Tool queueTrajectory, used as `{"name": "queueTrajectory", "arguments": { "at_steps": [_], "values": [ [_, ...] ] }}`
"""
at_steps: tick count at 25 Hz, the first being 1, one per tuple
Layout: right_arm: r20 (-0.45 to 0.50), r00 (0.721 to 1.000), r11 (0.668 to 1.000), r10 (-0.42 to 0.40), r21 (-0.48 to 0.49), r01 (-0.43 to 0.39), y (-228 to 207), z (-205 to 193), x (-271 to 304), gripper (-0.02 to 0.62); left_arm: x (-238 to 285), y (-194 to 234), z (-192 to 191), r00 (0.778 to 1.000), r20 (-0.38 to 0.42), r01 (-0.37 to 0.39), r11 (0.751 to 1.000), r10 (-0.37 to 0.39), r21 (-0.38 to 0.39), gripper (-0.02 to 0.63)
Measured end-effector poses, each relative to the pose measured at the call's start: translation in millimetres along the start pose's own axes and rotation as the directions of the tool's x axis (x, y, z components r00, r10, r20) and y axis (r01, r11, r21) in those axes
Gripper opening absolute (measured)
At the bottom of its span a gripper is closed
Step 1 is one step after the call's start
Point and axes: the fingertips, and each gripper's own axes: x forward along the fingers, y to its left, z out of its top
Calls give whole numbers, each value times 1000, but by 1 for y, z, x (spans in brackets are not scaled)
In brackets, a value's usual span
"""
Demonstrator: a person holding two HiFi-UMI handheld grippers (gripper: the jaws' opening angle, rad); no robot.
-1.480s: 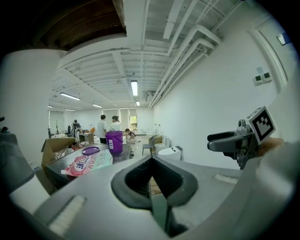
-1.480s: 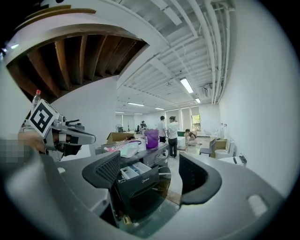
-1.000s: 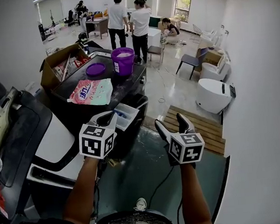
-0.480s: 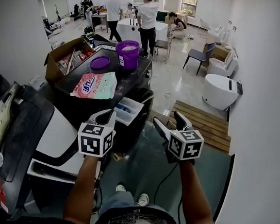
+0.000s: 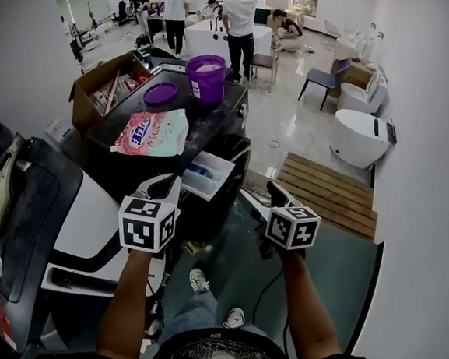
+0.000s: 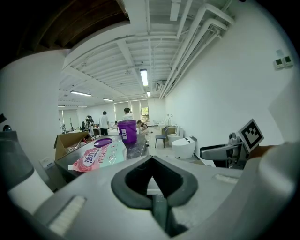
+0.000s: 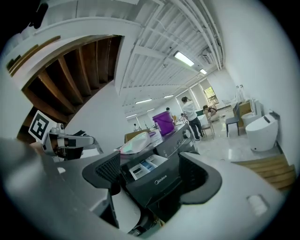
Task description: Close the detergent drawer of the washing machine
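Note:
The black washing machine (image 5: 213, 133) stands ahead of me with its detergent drawer (image 5: 209, 176) pulled out, white and blue compartments showing. My left gripper (image 5: 165, 188) hovers just left of the drawer, jaws pressed together with nothing in them; its own view shows the left gripper (image 6: 151, 185) with the machine top beyond. My right gripper (image 5: 267, 197) hangs to the right of the drawer and a little nearer to me. In its own view the right gripper (image 7: 152, 174) is open, and the drawer (image 7: 143, 167) sits framed between the jaws, some way off.
On the machine top lie a pink detergent bag (image 5: 148, 133), a purple bucket (image 5: 206, 78), a purple lid (image 5: 159, 94) and a cardboard box (image 5: 99, 88). A black-and-white appliance (image 5: 33, 223) is at my left. A wooden pallet (image 5: 327, 189) and white tub (image 5: 361, 135) are right. People stand far back.
I have stepped nearer the machine, a foot now showing below. The right gripper has shifted slightly left toward the drawer. The left gripper stays beside the drawer, still shut.

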Motion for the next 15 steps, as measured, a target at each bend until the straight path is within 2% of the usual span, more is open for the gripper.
{"name": "queueTrajectory", "arguments": {
  "at_steps": [7, 15],
  "values": [
    [-6, 998, 991, 55, 125, -54, -17, -24, 38, 412, 31, 15, -14, 999, -49, 6, 1000, -5, 13, 0],
    [27, 992, 949, 124, 289, -127, -36, -52, 66, 407, 55, 18, -23, 996, -91, 16, 999, -11, 49, 0]
  ]
}}
